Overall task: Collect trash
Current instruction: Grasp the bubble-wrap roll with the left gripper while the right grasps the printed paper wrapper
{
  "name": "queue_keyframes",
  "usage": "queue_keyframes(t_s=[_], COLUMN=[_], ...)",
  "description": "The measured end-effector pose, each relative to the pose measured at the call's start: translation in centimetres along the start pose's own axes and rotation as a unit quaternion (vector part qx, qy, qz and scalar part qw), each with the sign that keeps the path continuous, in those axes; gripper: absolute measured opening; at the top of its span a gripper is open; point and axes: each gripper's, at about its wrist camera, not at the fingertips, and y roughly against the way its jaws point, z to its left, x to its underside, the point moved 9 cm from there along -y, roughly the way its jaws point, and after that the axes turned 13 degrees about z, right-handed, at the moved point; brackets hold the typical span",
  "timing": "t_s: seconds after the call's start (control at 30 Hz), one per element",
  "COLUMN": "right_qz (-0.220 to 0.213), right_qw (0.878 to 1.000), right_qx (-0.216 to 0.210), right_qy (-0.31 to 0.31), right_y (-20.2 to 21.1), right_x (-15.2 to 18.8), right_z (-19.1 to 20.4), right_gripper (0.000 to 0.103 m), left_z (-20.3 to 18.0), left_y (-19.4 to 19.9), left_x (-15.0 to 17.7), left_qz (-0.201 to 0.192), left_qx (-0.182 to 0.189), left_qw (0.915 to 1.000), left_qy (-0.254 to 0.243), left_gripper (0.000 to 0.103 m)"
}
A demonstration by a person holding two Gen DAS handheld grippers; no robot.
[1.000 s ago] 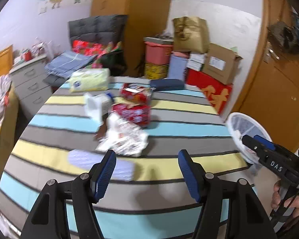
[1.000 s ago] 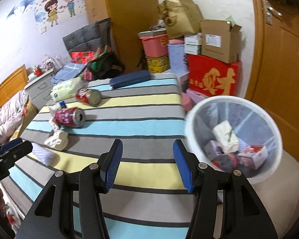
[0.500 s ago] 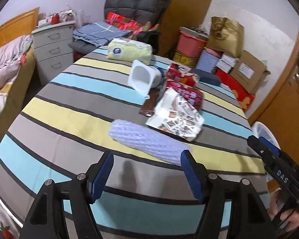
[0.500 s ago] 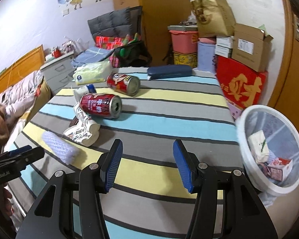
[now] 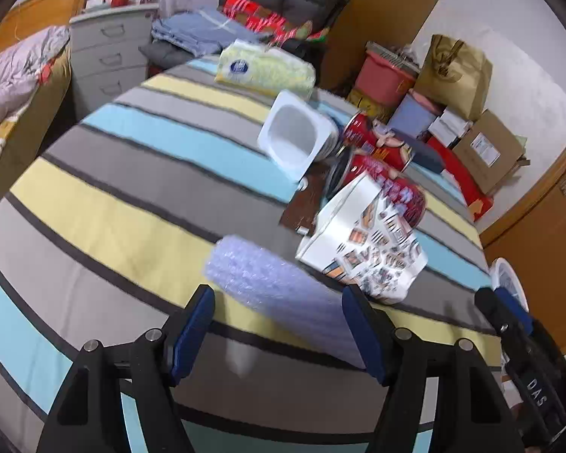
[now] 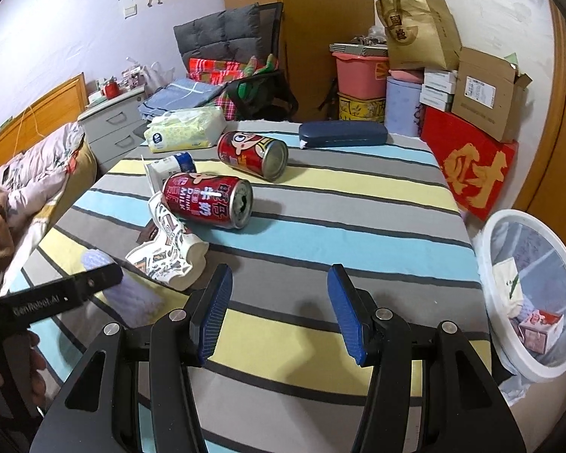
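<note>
Progress: I see a few scraps already in the white bin (image 6: 491,237), right of my right tool (image 6: 279,311) | Left: two cans (image 6: 207,201), yogurt cup (image 5: 296,139), crumpled paper (image 5: 362,243), bubble-wrap roll (image 5: 279,287) on the striped worktop (image 6: 358,211) | Tools: both released; roll just ahead of my left tool (image 5: 279,330)

Blurred by motion across the left wrist view, worst on the bubble-wrap roll (image 5: 279,294) and printed paper carton (image 5: 362,241). Hid most of the rear red can (image 5: 377,139) behind the white plastic tub (image 5: 294,139). Showed only a sliver of the waste basket (image 5: 505,283) there. Cropped the basket's (image 6: 528,294) right rim in the right wrist view.
</note>
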Motion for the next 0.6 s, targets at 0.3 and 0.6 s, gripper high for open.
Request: queue_keyframes(t_s=[0.3, 0.6], right_qz=[0.013, 0.031], right_qw=[0.999, 0.995], right_qx=[-0.030, -0.071], right_qy=[0.015, 0.055], right_y=[-1.4, -3.3], right_x=[-0.8, -1.6], right_z=[2.3, 6.1], right_gripper=[0.054, 0.054], left_z=[2.0, 4.9], left_y=[1.0, 2.0], left_x=[0.2, -0.4], left_qz=[0.005, 0.003], left_qx=[-0.019, -0.022], left_qw=[0.9992, 0.9996], left_qy=[-0.034, -0.019], left_gripper=[0.070, 0.070])
